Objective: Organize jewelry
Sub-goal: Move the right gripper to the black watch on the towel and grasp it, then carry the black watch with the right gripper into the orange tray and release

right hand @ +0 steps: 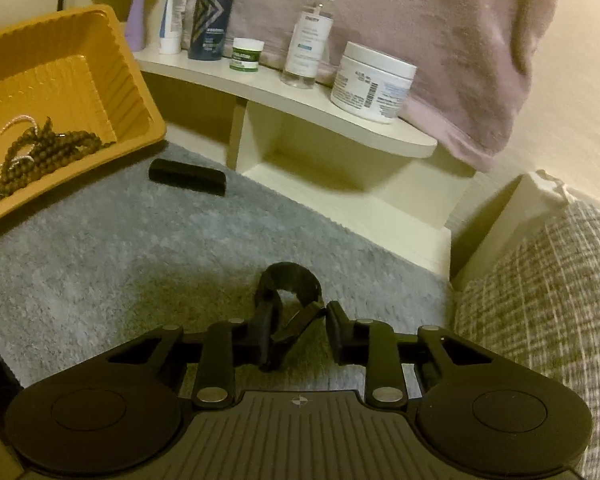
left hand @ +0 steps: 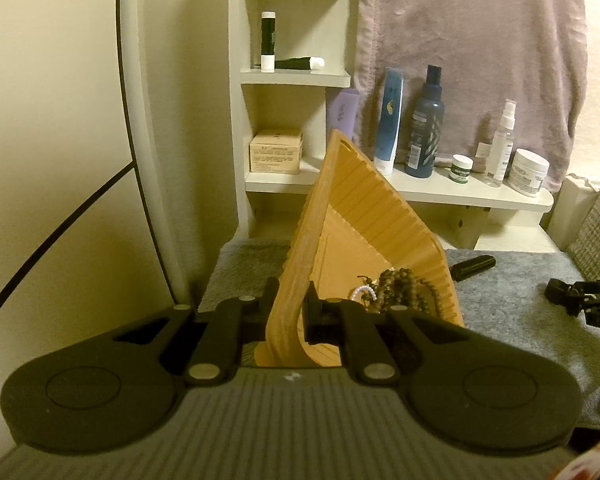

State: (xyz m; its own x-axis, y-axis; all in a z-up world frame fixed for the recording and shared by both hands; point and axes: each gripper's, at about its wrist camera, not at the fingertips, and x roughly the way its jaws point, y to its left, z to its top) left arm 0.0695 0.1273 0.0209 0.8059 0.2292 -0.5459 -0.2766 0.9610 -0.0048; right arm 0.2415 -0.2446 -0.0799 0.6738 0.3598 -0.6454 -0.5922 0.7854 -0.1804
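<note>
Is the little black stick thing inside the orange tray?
No, the small black bar lies on the grey fuzzy mat, outside the orange plastic tray holding the brown bead strings.

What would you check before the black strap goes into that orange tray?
1. Left hand-held gripper clamped on the orange tray wall: ok.
2. Tray level: not ok, it is tilted up.
3. Bead bracelets staying inside the tray: ok.
4. Black strap between the right hand-held gripper fingers: ok; firm grip: cannot tell.
5. Black case lying on the gray mat, clear of the tray: ok.
</note>
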